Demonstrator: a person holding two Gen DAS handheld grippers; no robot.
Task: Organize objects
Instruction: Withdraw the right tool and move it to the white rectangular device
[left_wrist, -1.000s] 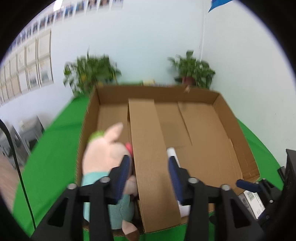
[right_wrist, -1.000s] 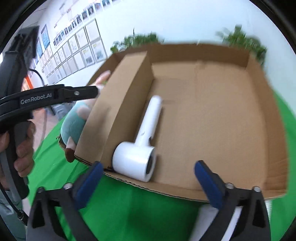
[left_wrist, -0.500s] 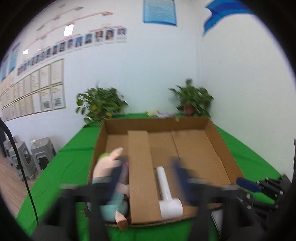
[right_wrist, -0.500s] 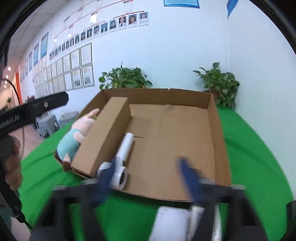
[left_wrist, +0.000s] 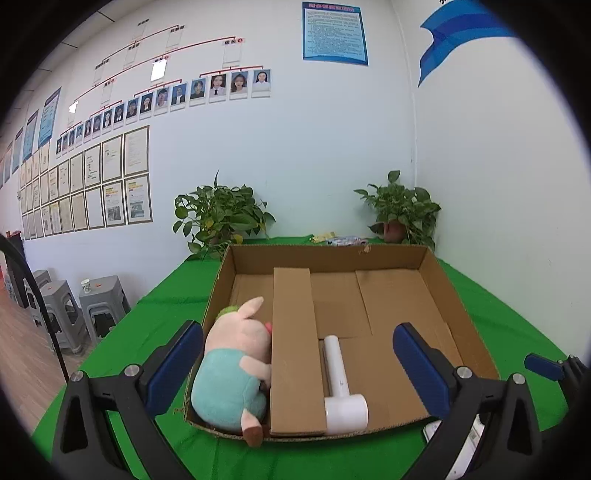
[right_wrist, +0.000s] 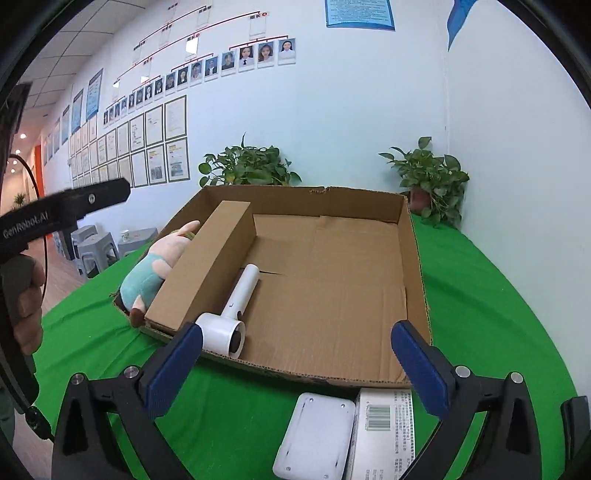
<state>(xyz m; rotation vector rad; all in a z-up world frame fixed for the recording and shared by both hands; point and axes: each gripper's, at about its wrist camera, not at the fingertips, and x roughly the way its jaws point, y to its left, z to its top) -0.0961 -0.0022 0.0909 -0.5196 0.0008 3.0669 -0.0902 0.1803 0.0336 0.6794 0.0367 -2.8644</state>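
Note:
A shallow cardboard box (left_wrist: 461, 310) (right_wrist: 415, 266) lies on the green table, split by a cardboard divider (left_wrist: 293, 347) (right_wrist: 207, 269). A plush pig (left_wrist: 232, 369) (right_wrist: 155, 266) lies in the left compartment. A white hair dryer (left_wrist: 341, 387) (right_wrist: 236, 306) lies right of the divider. A flat white device (right_wrist: 314, 435) and a white barcoded carton (right_wrist: 384, 432) lie on the cloth in front of the box. My left gripper (left_wrist: 297, 363) is open and empty, held back from the box. My right gripper (right_wrist: 295, 365) is open and empty, above the device and carton.
Two potted plants (left_wrist: 221, 218) (left_wrist: 402, 210) stand behind the box by the wall. Grey stools (left_wrist: 99, 299) stand on the floor at left. The left hand-held gripper (right_wrist: 55, 218) shows at the left of the right wrist view.
Both grippers have pulled back and up from the box. The left gripper's jaws have opened wider. The plush pig and hair dryer lie where they were.

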